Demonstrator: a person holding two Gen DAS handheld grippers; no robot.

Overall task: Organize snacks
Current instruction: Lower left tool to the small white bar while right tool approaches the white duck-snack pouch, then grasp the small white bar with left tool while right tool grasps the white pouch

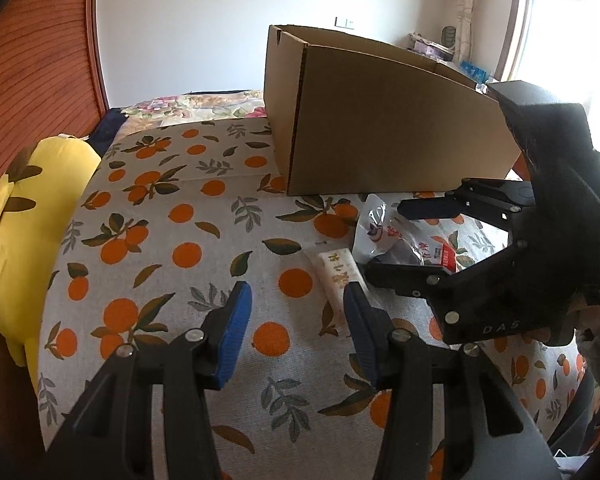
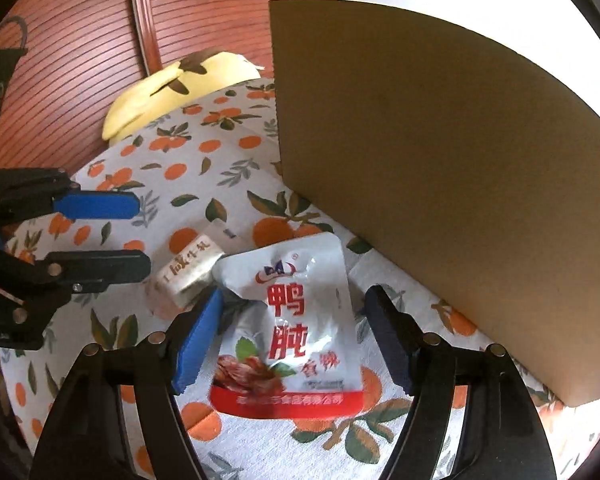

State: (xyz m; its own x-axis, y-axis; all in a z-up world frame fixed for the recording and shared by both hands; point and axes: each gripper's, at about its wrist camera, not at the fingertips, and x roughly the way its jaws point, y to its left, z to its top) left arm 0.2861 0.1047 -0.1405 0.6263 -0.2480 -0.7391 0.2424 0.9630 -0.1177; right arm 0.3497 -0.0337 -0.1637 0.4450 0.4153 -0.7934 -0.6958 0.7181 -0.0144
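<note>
A white and red snack pouch lies flat on the orange-print cloth, between the open jaws of my right gripper. It also shows in the left wrist view. A small cream snack bar lies just left of the pouch, partly under its corner. In the left wrist view the bar lies right of centre, by the right finger of my open, empty left gripper. A brown cardboard box stands open behind the snacks. The right gripper straddles the pouch.
A yellow plush pillow lies at the left edge of the cloth-covered surface, against a red-brown slatted wooden panel. The box wall rises close on the right of my right gripper. A window is at far right.
</note>
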